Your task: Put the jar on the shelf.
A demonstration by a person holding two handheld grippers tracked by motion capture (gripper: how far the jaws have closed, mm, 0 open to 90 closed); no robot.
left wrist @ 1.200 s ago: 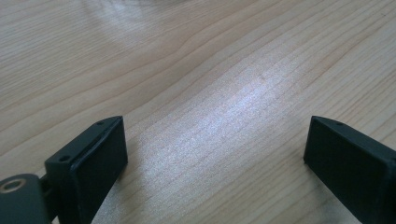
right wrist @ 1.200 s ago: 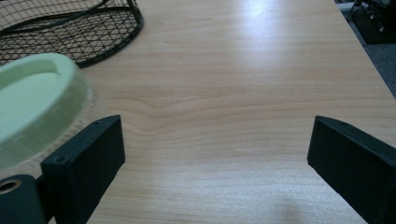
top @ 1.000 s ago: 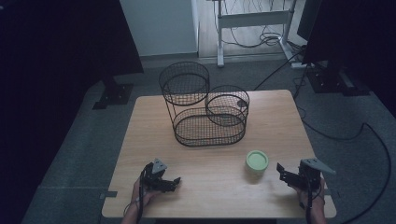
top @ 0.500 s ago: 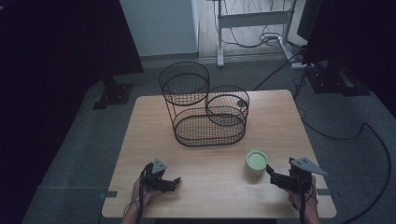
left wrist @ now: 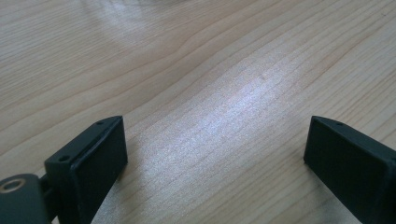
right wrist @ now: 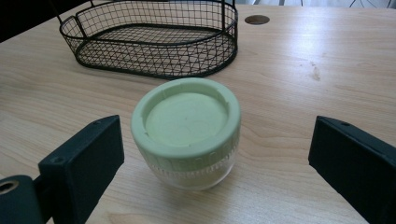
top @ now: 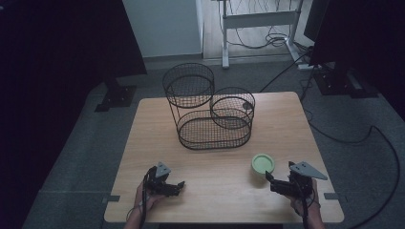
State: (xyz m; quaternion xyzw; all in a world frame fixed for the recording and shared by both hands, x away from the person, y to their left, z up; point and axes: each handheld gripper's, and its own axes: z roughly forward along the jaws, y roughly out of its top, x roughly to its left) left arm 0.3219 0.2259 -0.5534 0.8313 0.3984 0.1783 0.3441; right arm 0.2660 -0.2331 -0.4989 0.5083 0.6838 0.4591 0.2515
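A small glass jar with a pale green lid (top: 263, 163) stands upright on the wooden table (top: 215, 167), right of the front middle. My right gripper (top: 270, 183) is just behind it at the front right, open. In the right gripper view the jar (right wrist: 187, 130) stands a little ahead of that gripper (right wrist: 215, 135), centred on the gap between its wide-apart jaws and touching neither. My left gripper (top: 180, 187) rests at the front left, pointing right. In the left gripper view it (left wrist: 215, 140) is open over bare wood.
A black wire basket stand (top: 215, 129) with an oval bottom tray and two raised round baskets stands at the table's middle back. In the right gripper view its oval tray (right wrist: 154, 44) lies beyond the jar. A desk frame and cables (top: 258, 28) sit on the floor behind.
My right gripper has moved left and forward toward the jar, so the jar now stands in front of its open jaws. The left gripper has stayed still.
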